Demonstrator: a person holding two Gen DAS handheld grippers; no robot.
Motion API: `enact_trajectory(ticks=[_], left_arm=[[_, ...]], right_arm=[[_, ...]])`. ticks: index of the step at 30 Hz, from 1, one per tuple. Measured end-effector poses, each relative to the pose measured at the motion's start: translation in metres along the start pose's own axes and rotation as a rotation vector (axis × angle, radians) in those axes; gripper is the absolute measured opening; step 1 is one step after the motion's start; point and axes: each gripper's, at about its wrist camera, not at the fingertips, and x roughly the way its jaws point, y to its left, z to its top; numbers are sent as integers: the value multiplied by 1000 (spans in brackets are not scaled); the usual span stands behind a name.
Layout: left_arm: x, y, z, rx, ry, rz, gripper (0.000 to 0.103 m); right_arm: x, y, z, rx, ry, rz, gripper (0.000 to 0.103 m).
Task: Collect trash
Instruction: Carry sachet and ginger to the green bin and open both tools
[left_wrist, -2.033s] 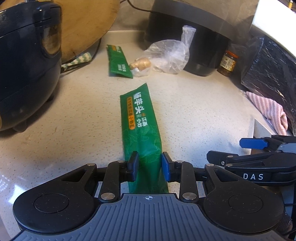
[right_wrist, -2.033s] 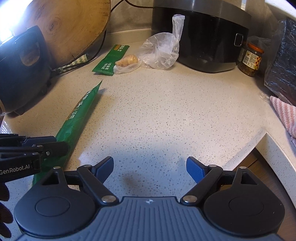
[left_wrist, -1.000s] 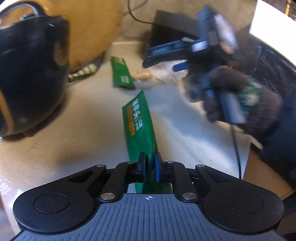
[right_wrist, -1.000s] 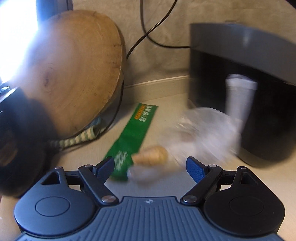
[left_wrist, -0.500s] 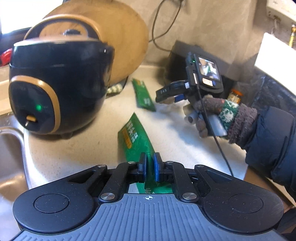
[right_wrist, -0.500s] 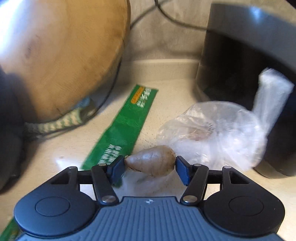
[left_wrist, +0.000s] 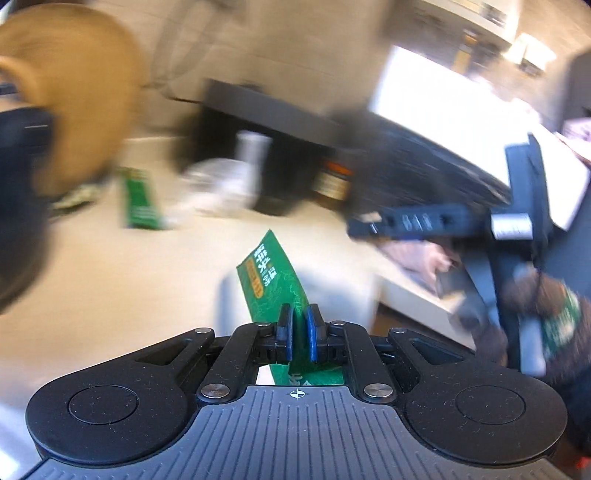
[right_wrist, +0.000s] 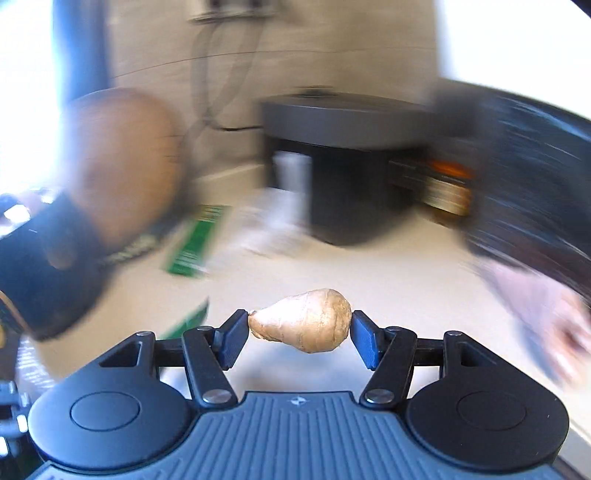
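Pale speckled stone worktop (right_wrist: 369, 266) runs back to a wall, w/ a dark boxy appliance (right_wrist: 343, 147) at the rear, a round wooden chopping board (right_wrist: 122, 158) leaning at left and a dark rounded cooker (left_wrist: 18, 206) in front of it. Both views are heavily blurred, so small stuff at the back is hard to read.

Step in hand, as I judge it: carry phase, both pickups made, nothing dropped off yet. No bin shows in either view, so can't say where the load goes.

Left gripper (left_wrist: 299, 334): fingers nearly closed, pinching a long green printed snack wrapper (left_wrist: 271, 275) near its lower end; the rest sticks up and forward, clear of the worktop. Right gripper (right_wrist: 299, 338): fingers about half apart, pads pressing the two ends of a knobbly beige ginger piece (right_wrist: 304, 319), held crosswise and off the worktop.

Left behind near the board: a second flat green wrapper (right_wrist: 195, 242) lying on the worktop, and just beside it a crumpled clear plastic bag (left_wrist: 221, 181), against the appliance.

Next move calls for: keeping both grips firm while swinging over to a bin, esp. the ginger, since it's held only by its tapered ends and could roll out. Then back for the wrapper and bag.
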Motion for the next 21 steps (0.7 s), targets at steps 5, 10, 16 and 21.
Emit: enact_trajectory(ticks=[5, 10, 16, 21], left_arm=[[58, -67, -12, 84, 159, -173, 12], [139, -124, -45, 61, 385, -276, 11], [243, -173, -116, 35, 657, -304, 12], [327, -186, -174, 1, 770, -314, 18]], right_arm=[[-56, -94, -65, 158, 52, -233, 61], [-90, -175, -142, 339, 143, -383, 61], [-109, -237, -232, 504, 257, -441, 61], [-77, -270, -298, 706, 368, -343, 61]])
